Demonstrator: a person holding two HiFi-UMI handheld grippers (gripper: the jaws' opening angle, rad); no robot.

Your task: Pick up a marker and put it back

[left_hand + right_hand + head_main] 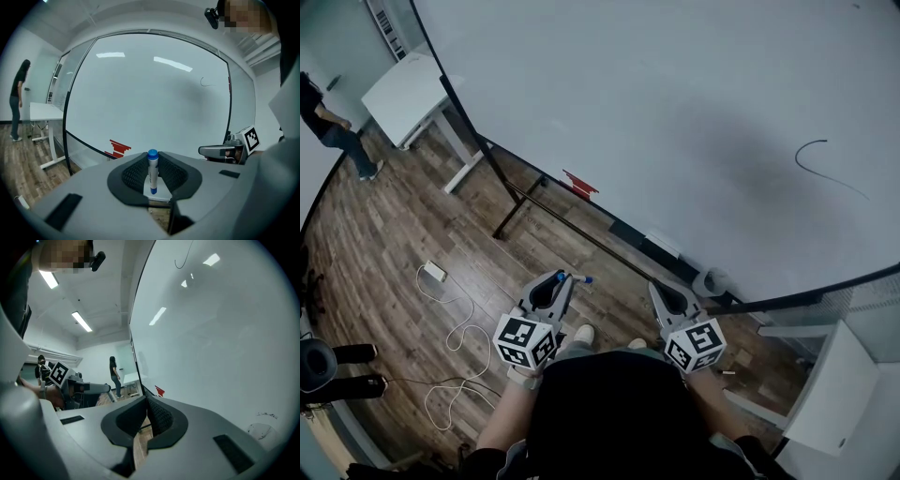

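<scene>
One marker (152, 174) — pinched in the left gripper (153, 158).

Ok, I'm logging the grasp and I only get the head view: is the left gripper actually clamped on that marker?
Observer: Yes. In the left gripper view, the left gripper is shut on the marker, which is pinched between both pads with its blue cap above them.
Operator: And the right gripper, is it carrying anything?
Observer: No. The right gripper view shows the right gripper shut, pads together, with nothing between them.
</scene>
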